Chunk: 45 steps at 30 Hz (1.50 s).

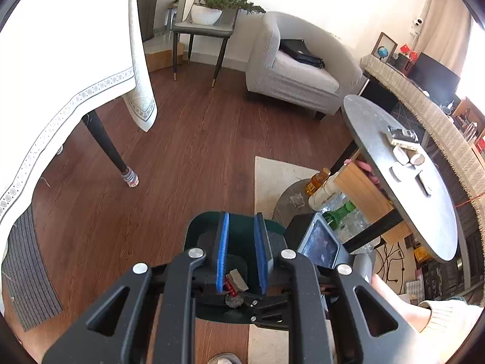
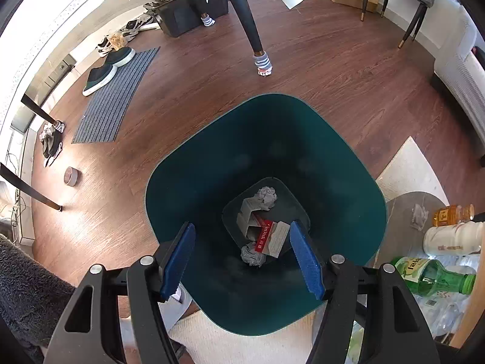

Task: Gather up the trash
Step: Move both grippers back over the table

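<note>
While your left gripper (image 1: 242, 251) hangs over the green bin (image 1: 206, 227) with its blue fingers (image 1: 222, 251) narrowly apart and empty, your right gripper (image 2: 242, 257) stands wide open above that bin (image 2: 272, 139), where a red-and-white carton (image 2: 271, 238) and crumpled paper balls (image 2: 266, 197) lie on the bottom

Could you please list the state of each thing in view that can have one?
Green bin: upright, open, trash at bottom.
Red-and-white carton: flattened, lying in bin.
Green bottle: lying on its side, uncapped.
Left hand-held gripper: jaws narrow, nothing between.
Right hand-held gripper: open, empty, over bin.
</note>
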Tool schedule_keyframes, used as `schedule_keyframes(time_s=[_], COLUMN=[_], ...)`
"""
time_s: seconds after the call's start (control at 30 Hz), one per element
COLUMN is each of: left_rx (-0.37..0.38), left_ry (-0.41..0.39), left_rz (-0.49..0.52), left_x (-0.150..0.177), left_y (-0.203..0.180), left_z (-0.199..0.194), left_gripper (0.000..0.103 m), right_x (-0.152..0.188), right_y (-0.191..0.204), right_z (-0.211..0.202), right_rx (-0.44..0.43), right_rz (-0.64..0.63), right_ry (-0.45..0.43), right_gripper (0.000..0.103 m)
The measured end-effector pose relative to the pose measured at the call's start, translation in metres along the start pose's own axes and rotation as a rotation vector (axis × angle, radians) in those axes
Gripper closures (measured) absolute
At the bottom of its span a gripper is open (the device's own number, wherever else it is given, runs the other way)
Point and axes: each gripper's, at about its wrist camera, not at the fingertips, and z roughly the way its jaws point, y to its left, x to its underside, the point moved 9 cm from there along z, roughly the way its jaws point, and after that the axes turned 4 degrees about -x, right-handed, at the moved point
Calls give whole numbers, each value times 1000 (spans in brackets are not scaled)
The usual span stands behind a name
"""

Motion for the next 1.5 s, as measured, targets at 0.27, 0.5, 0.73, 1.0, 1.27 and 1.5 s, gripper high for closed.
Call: schedule_keyframes(time_s=[0.27, 0.5, 0.73, 1.0, 1.27, 1.5], left_rx=[27, 23, 19, 47, 54, 72], left_ry=[-88, -160, -201, -218, -164, -147], left_rz=[-22, -36, -10, 26, 95, 161], left_x=[-28, -51, -67, -73, -68, -61], left_y=[-15, -28, -53, -99, -151, -195], left_z=[-21, -40, -43, -41, -14, 2], left_gripper=[85, 85, 81, 61, 54, 41], right_x=[5, -1, -1, 24, 60, 100], right_y=[13, 30, 27, -34, -102, -146], right_z=[-32, -103, -186, -278, -347, -364], right_rx=[-13, -40, -28, 70, 162, 228], right_rz=[-57, -112, -133, -31, 95, 173], right_ry=[-48, -186, -343, -501, -619, -632], right_gripper=[37, 37, 37, 37, 37, 35])
